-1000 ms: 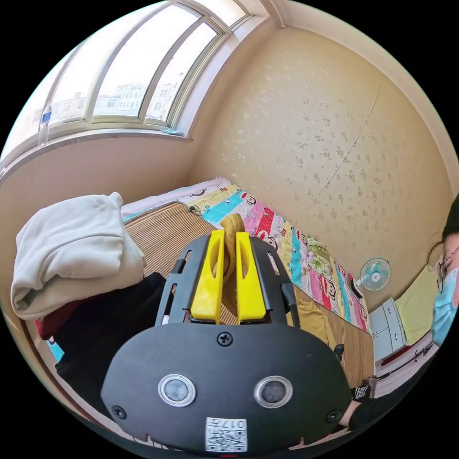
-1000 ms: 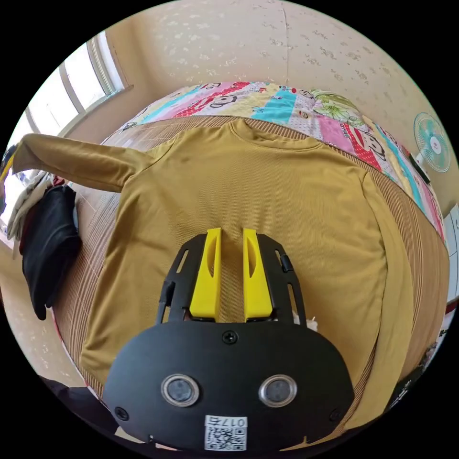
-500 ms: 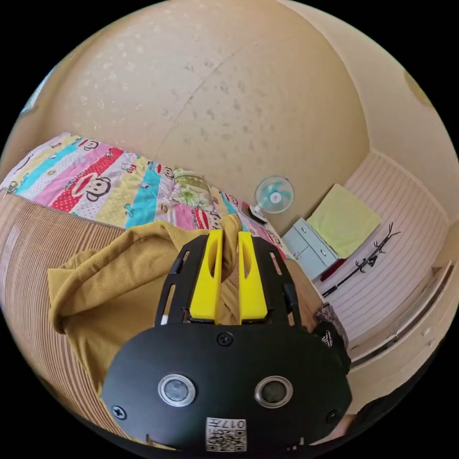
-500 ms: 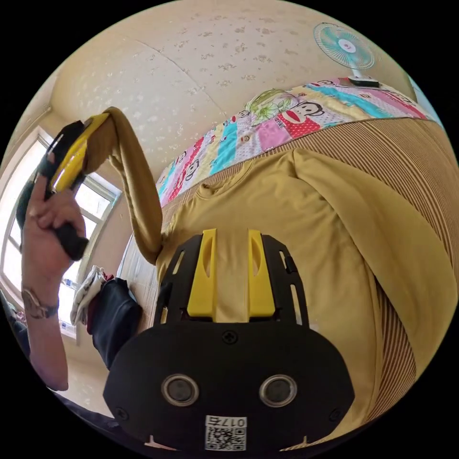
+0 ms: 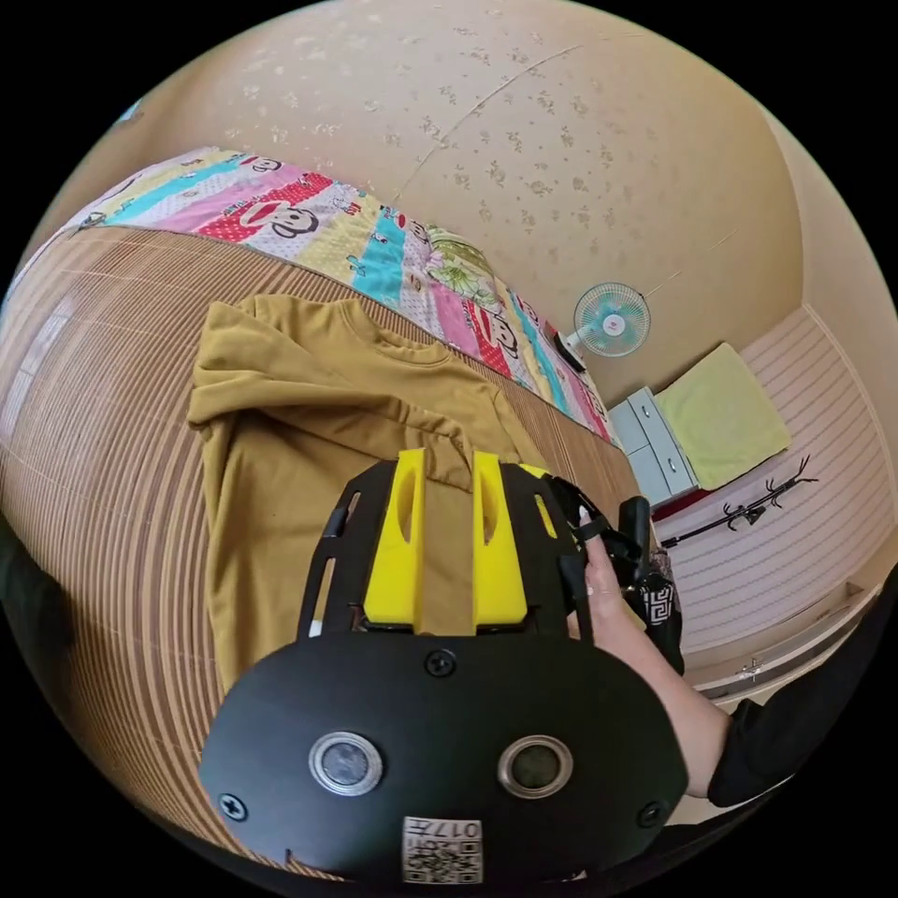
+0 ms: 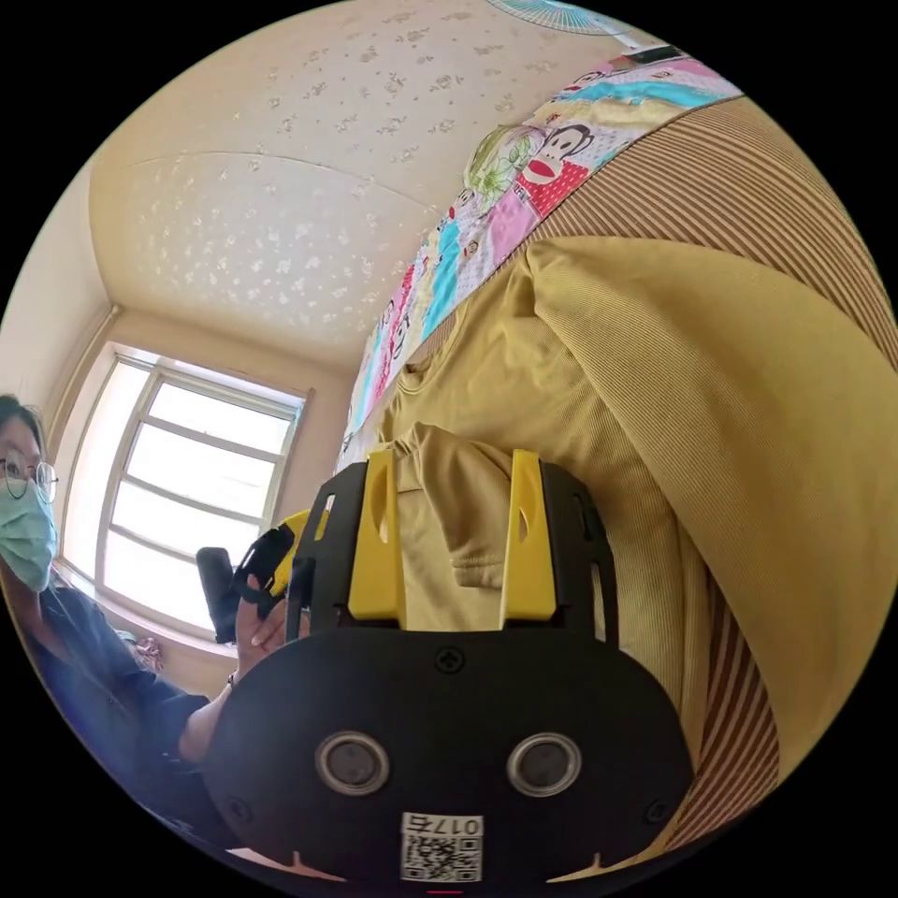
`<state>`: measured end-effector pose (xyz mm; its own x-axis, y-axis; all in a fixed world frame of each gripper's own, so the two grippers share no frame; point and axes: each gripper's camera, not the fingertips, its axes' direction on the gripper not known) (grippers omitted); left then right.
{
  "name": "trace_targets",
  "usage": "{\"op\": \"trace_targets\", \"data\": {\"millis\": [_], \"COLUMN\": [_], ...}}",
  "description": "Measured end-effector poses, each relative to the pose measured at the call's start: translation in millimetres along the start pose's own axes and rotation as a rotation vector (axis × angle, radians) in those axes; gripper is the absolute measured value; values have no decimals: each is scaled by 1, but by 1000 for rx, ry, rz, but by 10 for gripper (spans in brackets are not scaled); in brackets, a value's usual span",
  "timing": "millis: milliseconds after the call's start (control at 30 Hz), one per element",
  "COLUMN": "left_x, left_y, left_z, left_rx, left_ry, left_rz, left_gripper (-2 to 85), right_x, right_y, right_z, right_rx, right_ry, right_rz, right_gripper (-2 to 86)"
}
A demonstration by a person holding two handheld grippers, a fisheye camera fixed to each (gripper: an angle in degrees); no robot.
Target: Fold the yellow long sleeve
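You are working with a shirt [image 5: 281,440] of finely ribbed matt cloth, lying on a ridged striped mat [image 5: 103,374]. Your left gripper [image 5: 447,468] and right gripper [image 6: 451,468] both have smooth yellow plastic jaws on matt black plastic bodies.

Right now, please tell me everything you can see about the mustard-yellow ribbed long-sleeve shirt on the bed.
The mustard-yellow ribbed long-sleeve shirt looks like a soft, finely ribbed knit with a round neckline. It lies front up on the brown striped mat, its collar toward the colourful patchwork quilt. One sleeve is folded across the chest, bunched in wrinkles, and its cuff end lies just beyond the left gripper, whose jaws look parted. In the right gripper view, the folded cuff sits between the wide-apart jaws of the right gripper.
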<state>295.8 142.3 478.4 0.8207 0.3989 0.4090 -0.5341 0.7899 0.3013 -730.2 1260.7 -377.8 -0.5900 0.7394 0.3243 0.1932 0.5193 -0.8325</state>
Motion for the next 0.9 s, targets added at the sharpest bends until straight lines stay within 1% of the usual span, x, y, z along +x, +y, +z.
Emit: {"op": "trace_targets", "data": {"millis": [67,167,233,300,367,400,467,533,600,633,700,767,833,900], "left_x": [-14,-29,-40,-63,-74,-77,-85,-94,-103,-105,-112,-116,-114,-120], "left_y": [-16,-43,-56,-65,-63,-60,-60,-60,-60,-61,-63,-64,-60,-56], "left_z": [-6,-11,-4,21,27,25,20,3,-27,-34,-50,-49,-47,-42], "left_rx": [17,61,45,-81,-106,-98,-128,-88,-5,14,49,29,34,1], "left_ry": [-70,-174,-199,-183,-207,-198,-154,-93,-45,-32,60,109,106,83], "left_rz": [-13,49,76,34,19,45,51,22,-14,-14,-3,8,48,15], "left_gripper": [84,87,87,85,62,34,13,5,0,0,-2,-2,-1,7], "right_x": [-21,-48,-51,-50,-62,-68,-98,-130,-162,-180,-198,-196,-184,-157], "right_y": [2,8,9,11,16,15,2,-14,-36,-52,-79,-117,-134,-145], "right_z": [-3,-6,8,29,45,47,52,50,46,42,39,48,60,79], "right_rx": [-4,43,-8,-61,-44,-36,9,72,135,183,220,235,252,239], "right_ry": [206,451,446,419,485,510,529,498,462,419,338,362,376,467], "right_rz": [8,-1,-18,-35,-84,-90,-135,-210,-296,-350,-432,-440,-502,-476], "right_gripper": [150,140,132,111,64,53,41,37,35,34,34,34,35,38]}}
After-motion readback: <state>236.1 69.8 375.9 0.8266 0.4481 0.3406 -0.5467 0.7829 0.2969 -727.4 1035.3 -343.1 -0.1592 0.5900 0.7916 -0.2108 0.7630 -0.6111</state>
